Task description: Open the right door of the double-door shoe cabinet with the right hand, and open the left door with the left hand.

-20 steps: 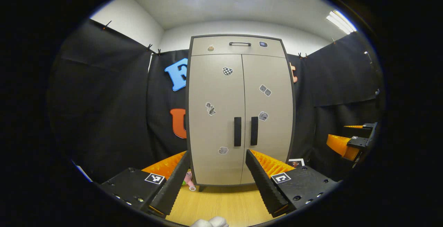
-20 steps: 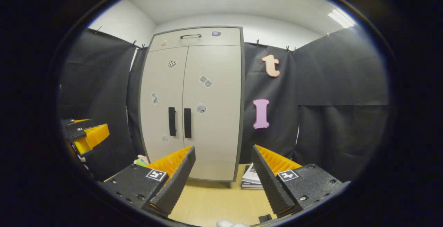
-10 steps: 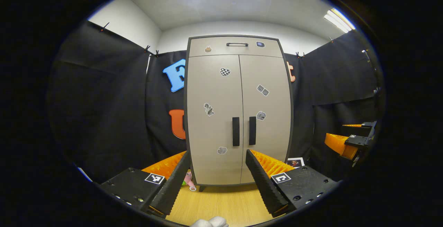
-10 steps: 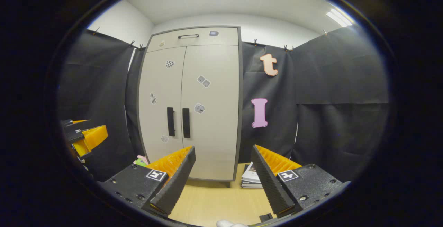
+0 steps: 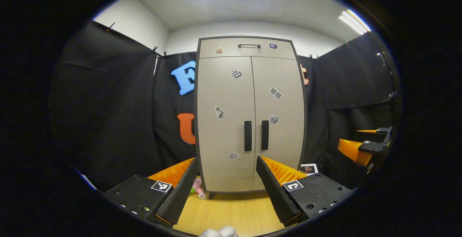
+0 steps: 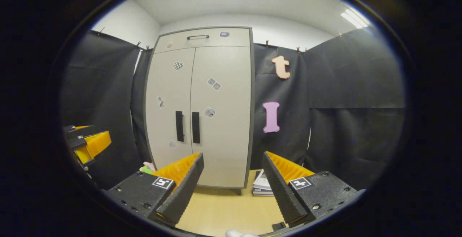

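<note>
- the shoe cabinet (image 5: 251,114) is seen standing at the back edge of the wooden floor (image 5: 231,215), both doors shut, well apart from both tongs
- the left tongs (image 5: 223,188) and right tongs (image 6: 232,182) are held wide open, with nothing gripped
- the right handle (image 6: 195,127) and left handle (image 5: 247,136) are set just beside each other, so the wrong one could be caught
- the magazines (image 6: 262,186) and toy (image 5: 196,187) by the cabinet's foot could be knocked if either door is swung low

Wooden floor (image 6: 220,208), cabinet (image 6: 220,121), magazines (image 6: 262,186), toy (image 5: 197,186)
</note>
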